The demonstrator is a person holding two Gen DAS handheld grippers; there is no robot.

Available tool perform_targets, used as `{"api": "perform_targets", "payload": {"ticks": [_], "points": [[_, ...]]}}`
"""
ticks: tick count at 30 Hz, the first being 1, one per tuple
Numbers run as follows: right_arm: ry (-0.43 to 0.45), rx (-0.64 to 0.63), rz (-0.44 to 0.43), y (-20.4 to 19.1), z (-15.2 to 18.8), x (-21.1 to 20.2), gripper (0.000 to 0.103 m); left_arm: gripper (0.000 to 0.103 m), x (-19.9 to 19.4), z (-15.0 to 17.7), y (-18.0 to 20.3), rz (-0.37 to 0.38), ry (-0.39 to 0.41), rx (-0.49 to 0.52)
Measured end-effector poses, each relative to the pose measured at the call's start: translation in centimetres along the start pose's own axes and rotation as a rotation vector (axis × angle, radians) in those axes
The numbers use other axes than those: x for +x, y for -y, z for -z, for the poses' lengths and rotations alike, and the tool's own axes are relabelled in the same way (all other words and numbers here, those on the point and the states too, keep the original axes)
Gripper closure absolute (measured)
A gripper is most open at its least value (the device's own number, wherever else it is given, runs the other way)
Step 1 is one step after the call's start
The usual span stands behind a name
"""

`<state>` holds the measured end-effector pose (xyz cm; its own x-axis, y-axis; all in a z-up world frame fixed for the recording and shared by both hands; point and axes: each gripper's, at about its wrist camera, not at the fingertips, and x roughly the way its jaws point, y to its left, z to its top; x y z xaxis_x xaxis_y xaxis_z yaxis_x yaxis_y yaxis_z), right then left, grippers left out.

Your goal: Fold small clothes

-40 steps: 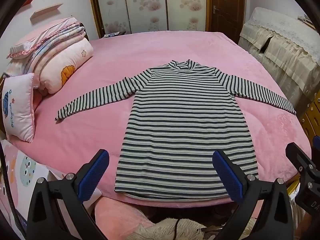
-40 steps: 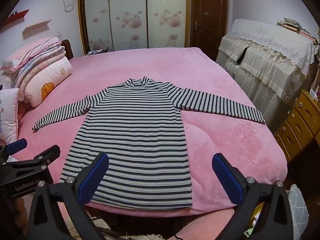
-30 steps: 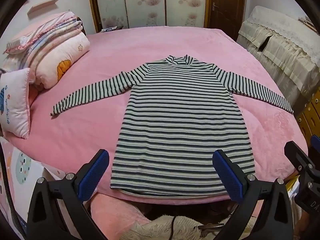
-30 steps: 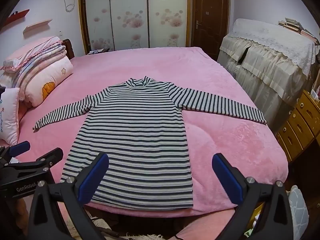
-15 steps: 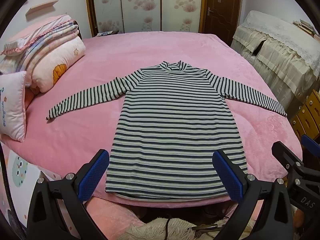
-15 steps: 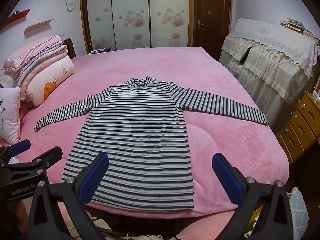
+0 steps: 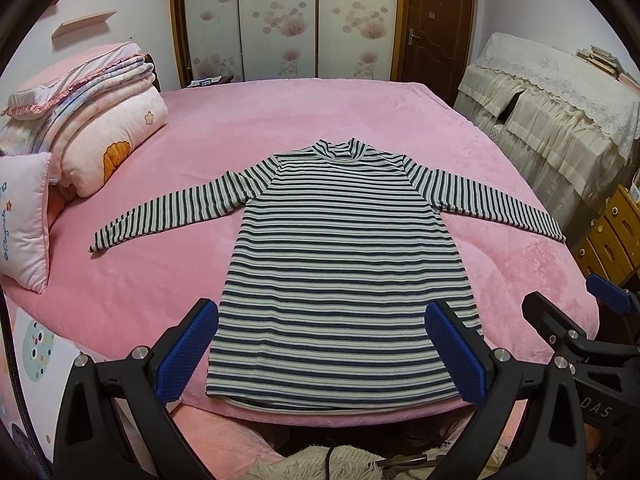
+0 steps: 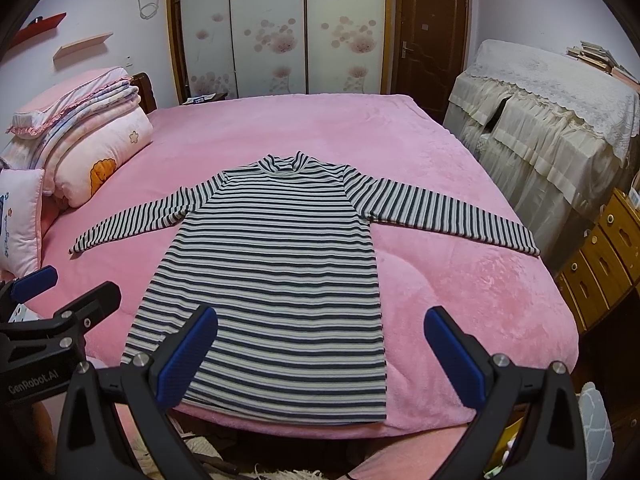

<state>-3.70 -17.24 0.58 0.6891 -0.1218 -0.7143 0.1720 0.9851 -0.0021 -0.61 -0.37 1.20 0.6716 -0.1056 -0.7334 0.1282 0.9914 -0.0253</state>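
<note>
A long-sleeved striped top lies flat on the pink bed, collar away from me, both sleeves spread out, hem at the near edge. It also shows in the right wrist view. My left gripper is open and empty, held in the air above the hem. My right gripper is open and empty, above the hem's right part. The right gripper shows at the right edge of the left wrist view, and the left gripper at the left edge of the right wrist view.
Folded quilts and a pillow are piled at the bed's left side. A cloth-covered cabinet and a wooden drawer chest stand right of the bed. Wardrobe doors are behind.
Both grippers have shifted slightly and tilted up, so the top sits lower and more centred in the left wrist view. The top has not moved. Both jaws stay open.
</note>
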Motion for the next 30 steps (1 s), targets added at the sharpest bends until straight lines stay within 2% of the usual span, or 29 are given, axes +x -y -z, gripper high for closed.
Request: {"api": "perform_targets", "payload": {"ticks": [13, 30], "points": [[-0.001, 0.001, -0.005, 0.07, -0.03, 0.00, 0.000, 0.001, 0.16, 0.00, 0.32, -0.056, -0.025, 0.002], [-0.012, 0.007, -0.025, 0.26, 0.17, 0.22, 0.000, 0.004, -0.23, -0.22, 0.61, -0.042, 0.000, -0.014]]}}
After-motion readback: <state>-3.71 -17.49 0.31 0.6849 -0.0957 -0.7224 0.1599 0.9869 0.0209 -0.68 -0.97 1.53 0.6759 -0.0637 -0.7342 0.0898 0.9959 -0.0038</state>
